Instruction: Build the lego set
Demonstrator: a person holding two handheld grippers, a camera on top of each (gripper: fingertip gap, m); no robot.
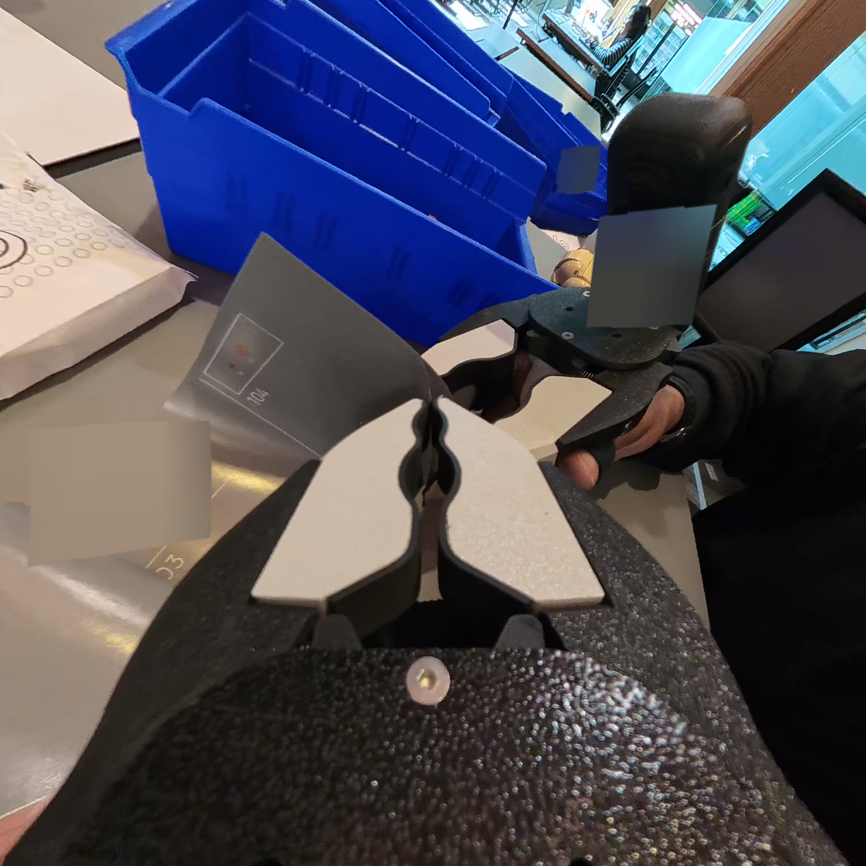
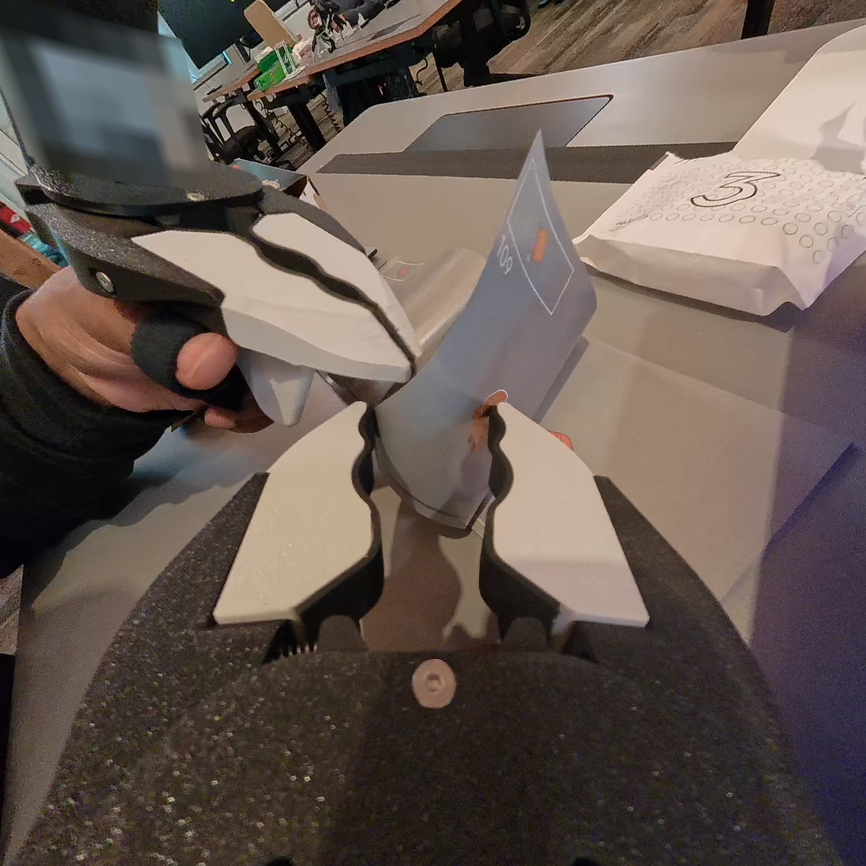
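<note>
In the left wrist view, the left gripper (image 1: pixel 432 412) has its jaws closed on the edge of a thin grey flexible sheet with white printed outlines (image 1: pixel 300 337). The sheet rises from the fingertips toward 11 o'clock and bends over. To keep this pinch good, I judge the pressure should be steady and the pull gentle, because such a thin sheet can slip or crease. A large blue plastic bin with dividers (image 1: pixel 328 164) stands behind the sheet at 12 o'clock. A white padded envelope with printed circles (image 1: pixel 70 290) lies on the grey tabletop (image 1: pixel 93 656) at 9 o'clock. The right gripper (image 1: pixel 496 375) is at 2 o'clock, just beside the sheet, in a hand with a black sleeve (image 1: pixel 656 421).

In the right wrist view, the right gripper (image 2: pixel 431 421) has its jaws partly open, and the lower part of the grey sheet (image 2: pixel 506 337) stands between the two fingers. I cannot tell if the pads press on it. The sheet goes up toward 1 o'clock. The left gripper (image 2: pixel 407 370) comes from 10 o'clock, closed on the sheet's edge. The white envelope (image 2: pixel 731 234) lies at 2 o'clock.
</note>
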